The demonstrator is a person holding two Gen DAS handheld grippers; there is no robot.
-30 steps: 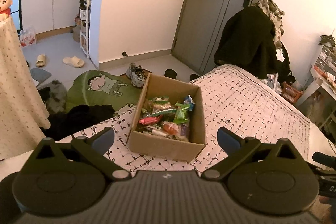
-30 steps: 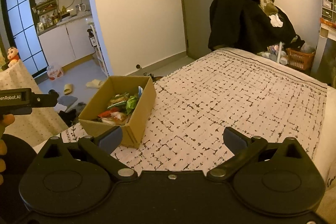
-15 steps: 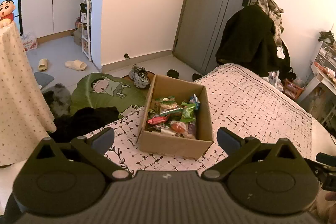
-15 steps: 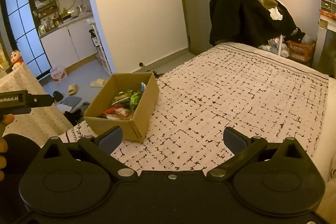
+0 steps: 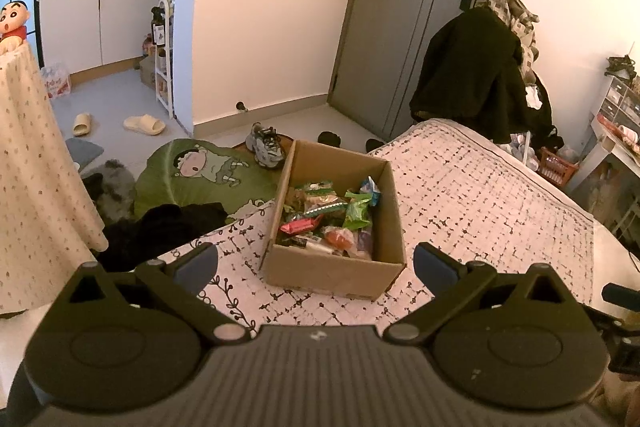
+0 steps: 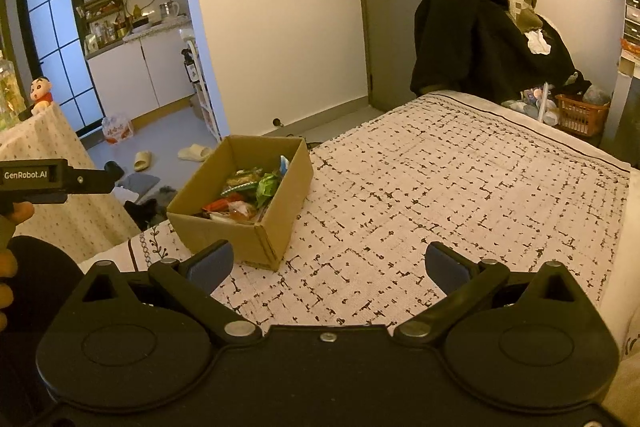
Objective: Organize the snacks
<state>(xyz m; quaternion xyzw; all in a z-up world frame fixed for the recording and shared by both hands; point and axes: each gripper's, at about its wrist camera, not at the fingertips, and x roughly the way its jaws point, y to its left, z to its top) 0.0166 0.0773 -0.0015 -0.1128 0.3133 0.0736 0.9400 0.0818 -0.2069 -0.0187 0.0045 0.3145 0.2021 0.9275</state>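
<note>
- Nearest to us, our left gripper (image 5: 316,265) is spread wide with nothing between its blue pads (image 5: 198,263); it hovers above the bed's near edge, touching nothing.
- Our right gripper (image 6: 328,263) is just as wide open and just as empty, held over the patterned bedspread (image 6: 460,195).
- Just beyond the left gripper's fingertips sits the cardboard box (image 5: 332,269), open-topped, on the bedspread near the bed's left corner. In the left wrist view it lies almost dead ahead, framed between the two fingers.
- From the right wrist view the same box lies ahead and off to the left, beyond the left fingertip, so we judge the left gripper the nearer and better lined up.
- The box's long axis runs away from the left gripper, roughly along its line of sight, with a short wall facing us.
- Inside lie the snack packets (image 5: 328,215), a loose heap of green, red and orange wrappers, below the rim. We would have to come down over the near wall to reach one.
- Farther off are the floor with a sneaker (image 5: 264,147) and the grey door (image 5: 400,27).
</note>
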